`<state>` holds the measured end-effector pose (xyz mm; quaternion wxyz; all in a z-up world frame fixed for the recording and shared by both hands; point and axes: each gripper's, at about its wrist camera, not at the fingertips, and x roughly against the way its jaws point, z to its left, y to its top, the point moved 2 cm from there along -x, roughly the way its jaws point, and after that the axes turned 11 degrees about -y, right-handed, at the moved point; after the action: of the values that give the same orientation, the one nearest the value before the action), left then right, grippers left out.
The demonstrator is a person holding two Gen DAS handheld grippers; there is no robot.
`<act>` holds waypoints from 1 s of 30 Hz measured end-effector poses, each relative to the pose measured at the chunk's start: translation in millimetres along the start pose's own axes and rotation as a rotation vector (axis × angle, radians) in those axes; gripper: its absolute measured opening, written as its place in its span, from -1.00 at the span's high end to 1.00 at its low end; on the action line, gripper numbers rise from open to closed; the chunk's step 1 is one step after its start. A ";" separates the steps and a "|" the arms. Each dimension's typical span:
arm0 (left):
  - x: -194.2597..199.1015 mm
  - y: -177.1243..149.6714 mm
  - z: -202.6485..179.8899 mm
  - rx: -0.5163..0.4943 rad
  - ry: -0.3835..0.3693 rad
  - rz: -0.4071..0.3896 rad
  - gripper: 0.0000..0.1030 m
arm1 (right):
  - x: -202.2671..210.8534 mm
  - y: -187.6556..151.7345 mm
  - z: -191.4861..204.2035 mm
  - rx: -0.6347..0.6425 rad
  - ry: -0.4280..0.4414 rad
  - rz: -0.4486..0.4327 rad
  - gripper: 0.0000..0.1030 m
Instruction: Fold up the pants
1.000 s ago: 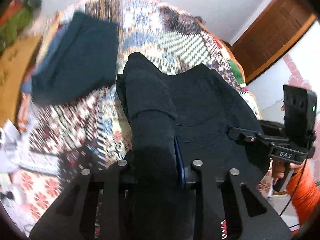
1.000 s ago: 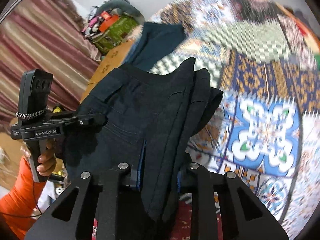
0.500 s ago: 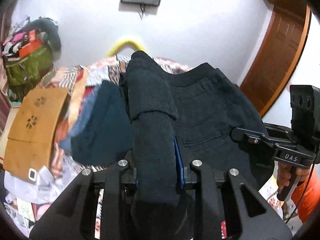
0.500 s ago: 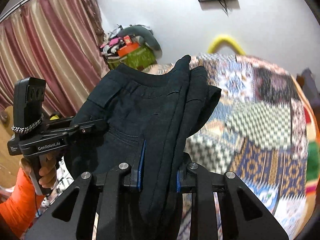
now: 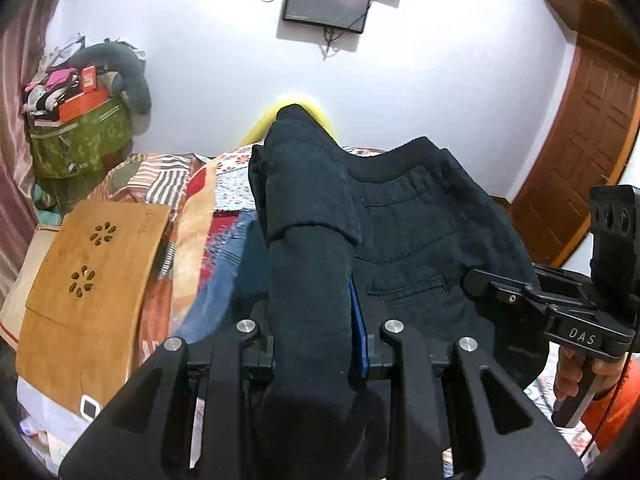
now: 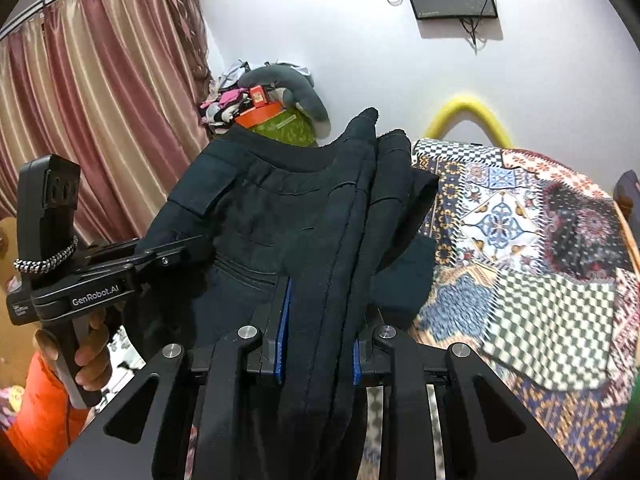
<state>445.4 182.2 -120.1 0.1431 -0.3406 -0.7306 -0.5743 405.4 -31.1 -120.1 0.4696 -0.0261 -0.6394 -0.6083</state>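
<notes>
While held aloft, one pants (image 5: 408,216), two tongs (image 5: 316,344) (image 6: 318,336) clamped.

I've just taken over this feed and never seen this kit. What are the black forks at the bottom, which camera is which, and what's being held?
The forks are handheld two-finger grippers, one per hand, each with its own fisheye camera. The left gripper and right gripper are both clamped on dark pants, lifted over a patchwork bedspread. Each view also shows the other gripper from the side. Another dark garment lies on the bed beside a wooden lap table.
</notes>
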 end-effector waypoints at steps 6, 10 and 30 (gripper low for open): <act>-68.3 -10.5 55.4 0.006 0.065 0.070 0.49 | -67.7 -3.6 -2.6 -0.047 0.006 0.053 0.60; -117.9 -32.3 90.9 0.054 0.085 0.132 0.49 | -114.9 -17.5 -2.4 -0.045 -0.018 0.090 0.60; -47.0 -58.3 53.6 -0.002 0.222 0.143 0.08 | -56.3 -50.1 -1.1 0.059 -0.200 0.098 0.29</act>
<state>450.7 210.4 -207.6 0.2634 -0.3265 -0.6834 -0.5975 407.2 -14.6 -193.6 0.4334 -0.1041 -0.6986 -0.5597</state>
